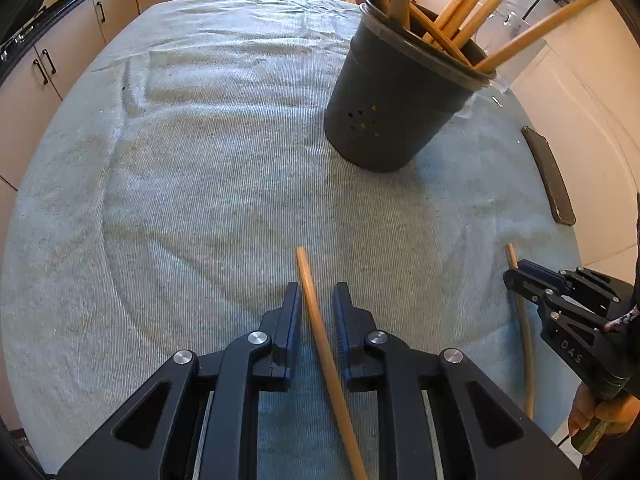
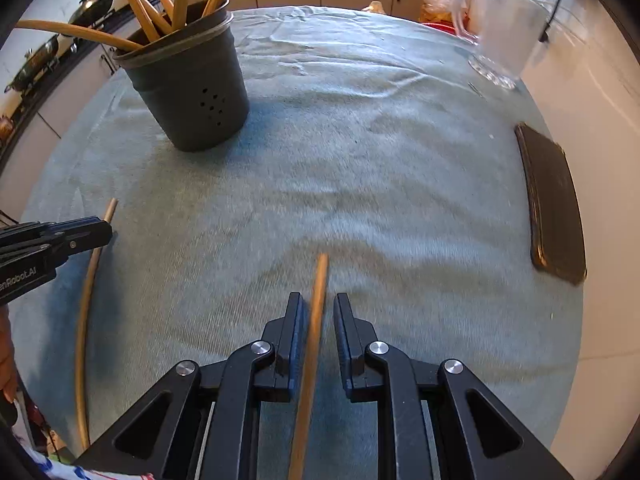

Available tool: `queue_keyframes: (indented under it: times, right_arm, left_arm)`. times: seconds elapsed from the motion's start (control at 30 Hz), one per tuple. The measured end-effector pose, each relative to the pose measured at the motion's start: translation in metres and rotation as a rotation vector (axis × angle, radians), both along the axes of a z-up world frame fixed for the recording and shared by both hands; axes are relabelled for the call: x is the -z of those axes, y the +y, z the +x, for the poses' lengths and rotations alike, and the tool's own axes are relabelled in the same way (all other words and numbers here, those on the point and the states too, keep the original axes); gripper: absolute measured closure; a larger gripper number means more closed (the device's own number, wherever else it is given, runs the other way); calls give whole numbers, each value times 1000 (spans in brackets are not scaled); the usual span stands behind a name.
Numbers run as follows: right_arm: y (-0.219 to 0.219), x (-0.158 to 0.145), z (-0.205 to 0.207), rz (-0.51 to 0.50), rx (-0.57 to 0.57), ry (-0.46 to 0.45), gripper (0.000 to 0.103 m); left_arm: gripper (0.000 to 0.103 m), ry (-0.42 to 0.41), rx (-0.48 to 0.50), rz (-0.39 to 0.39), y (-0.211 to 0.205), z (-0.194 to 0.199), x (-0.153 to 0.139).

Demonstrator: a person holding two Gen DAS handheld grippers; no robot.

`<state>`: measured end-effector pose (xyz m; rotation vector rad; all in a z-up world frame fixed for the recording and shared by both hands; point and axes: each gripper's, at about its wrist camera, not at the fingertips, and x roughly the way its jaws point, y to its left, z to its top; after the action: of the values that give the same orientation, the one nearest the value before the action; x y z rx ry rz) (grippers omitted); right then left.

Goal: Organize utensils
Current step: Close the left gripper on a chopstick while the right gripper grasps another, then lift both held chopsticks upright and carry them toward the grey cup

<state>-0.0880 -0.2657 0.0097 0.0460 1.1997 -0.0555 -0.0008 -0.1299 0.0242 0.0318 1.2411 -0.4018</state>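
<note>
A dark grey utensil holder (image 1: 394, 96) (image 2: 188, 88) stands on the towel and holds several wooden utensils (image 1: 472, 12) (image 2: 160, 8). My left gripper (image 1: 317, 296) is open, its jaws on either side of a wooden handle (image 1: 320, 332) that lies on the towel. My right gripper (image 2: 317, 308) is open around a second wooden handle (image 2: 314, 340) that lies on the towel. In the left wrist view the right gripper (image 1: 516, 276) shows at the right over its handle (image 1: 526, 340). In the right wrist view the left gripper (image 2: 106, 232) shows at the left over its handle (image 2: 82, 340).
A grey-green towel (image 1: 200, 160) (image 2: 360, 140) covers the table. A dark phone (image 1: 550, 176) (image 2: 554, 204) lies near the right edge. A glass jug (image 2: 500, 28) (image 1: 508, 40) stands at the far right. Cabinets and a stove line the background.
</note>
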Motion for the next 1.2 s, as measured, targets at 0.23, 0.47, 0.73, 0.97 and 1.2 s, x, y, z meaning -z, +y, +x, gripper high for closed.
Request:
queue_keyframes:
  times: [0.23, 0.47, 0.73, 0.97, 1.2]
  right_arm:
    - [6, -1, 4, -7, -3, -50, 97]
    - [5, -39, -19, 34, 12, -214, 97]
    - [20, -104, -64, 33, 8, -420, 97]
    - [34, -139, -106, 49, -16, -547, 97]
    - [47, -144, -126, 69, -47, -577, 97]
  left_arm:
    - [97, -43, -9, -8, 2, -9, 0]
    - [98, -202, -28, -67, 18, -37, -49]
    - [98, -383, -11, -165, 39, -90, -113]
    - [98, -542, 47, -167, 43, -141, -146]
    - [98, -540, 72, -98, 35, -145, -130]
